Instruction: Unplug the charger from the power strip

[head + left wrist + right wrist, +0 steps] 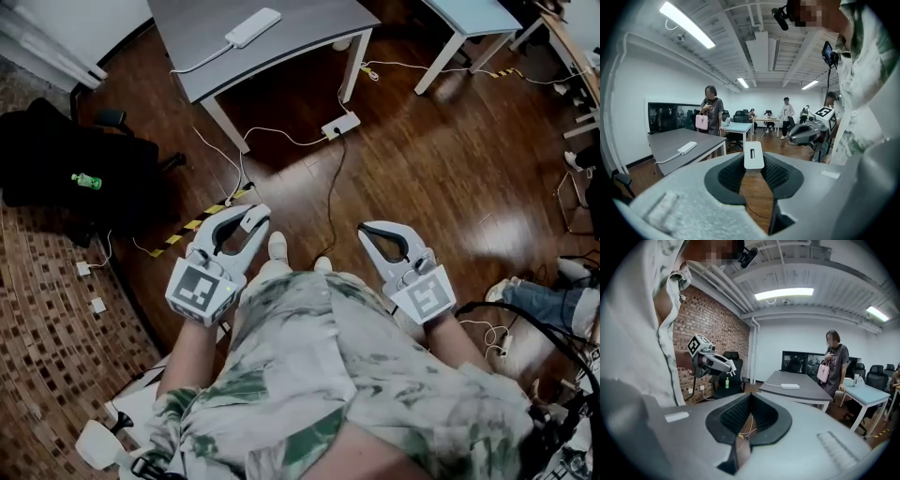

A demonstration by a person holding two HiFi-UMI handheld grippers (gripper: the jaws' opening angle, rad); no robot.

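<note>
1. Plainly, the left gripper is clamped on a small white charger, which stands upright between the jaw tips with a dark slot facing the camera.
2. The right gripper has its jaws drawn together at the tips. Nothing sits between them, and only a thin slit of wooden floor shows through.
3. Both grippers are held at waist height in front of the person's patterned shirt. They sit side by side but apart, with the tips pointing away from the body.
4. The charger is up in the air, well apart from the power strip.
5. That long white power strip lies flat on the grey table ahead, near its far edge. A white cable runs from it off the table's left side.
6. Under the table's near edge, a white box rests on the floor with thin cables leading to it.
7. To the left, a black chair carries a green bottle, and a strip of yellow-and-black tape crosses the floor nearby.
8. In the left gripper view, a person with a pink bag stands behind the grey table.
</note>
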